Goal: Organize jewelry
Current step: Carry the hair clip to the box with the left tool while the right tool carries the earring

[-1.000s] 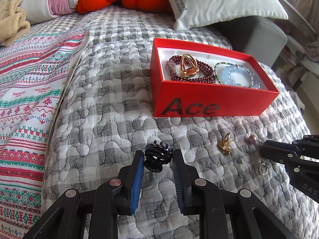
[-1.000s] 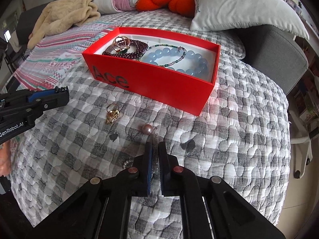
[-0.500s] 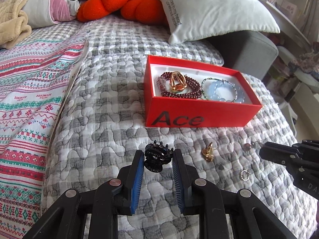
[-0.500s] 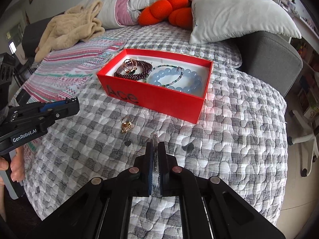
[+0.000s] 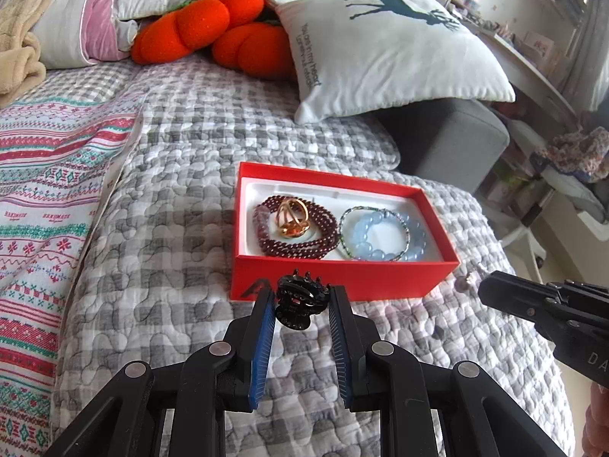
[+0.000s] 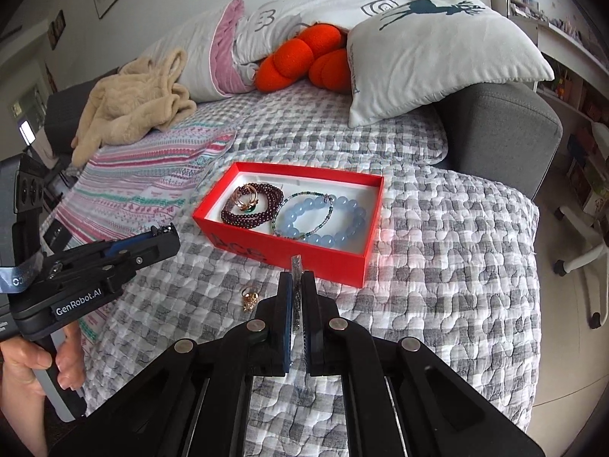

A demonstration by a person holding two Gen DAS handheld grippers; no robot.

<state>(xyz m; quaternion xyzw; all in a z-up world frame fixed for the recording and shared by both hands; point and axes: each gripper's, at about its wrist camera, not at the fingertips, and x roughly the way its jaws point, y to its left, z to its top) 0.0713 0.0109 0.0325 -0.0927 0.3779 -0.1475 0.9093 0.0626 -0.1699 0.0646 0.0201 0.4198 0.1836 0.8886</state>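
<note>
**Mei:** Left gripper (image 5: 301, 292) first: is it holding anything?

**Tom:** Yes. Its blue pads are clamped on the black hair claw (image 5: 298, 308), which a second ago sat low over the quilt (image 5: 171, 228). Now it is up in the air, just in front of the red box (image 5: 342, 282).

**Mei:** And the right gripper (image 6: 297, 277)?

**Tom:** Its pads are nearly together, pinching a thin glittery piece (image 6: 296, 262) that pokes out past the tips. I cannot tell what it is. It has also come up off the quilt, and it now hangs before the box's near wall.

**Mei:** What's in the box?

**Tom:** A dark red bead bracelet (image 5: 297, 243) lies at the box's left end with a gold ring (image 5: 291, 219) on it. A pale blue bead bracelet (image 5: 380, 243) lies at the right end.

**Mei:** Anything left outside?

**Tom:** A small gold ornament (image 6: 250, 299) lies in front of the box, and a pearl earring (image 5: 465, 282) lies just off its right front corner.

**Mei:** So both pickups have worked?

**Tom:** I'd say so. Both pieces look ready to go over the wall and be let go inside. The two small pieces on the quilt would come after.
</note>
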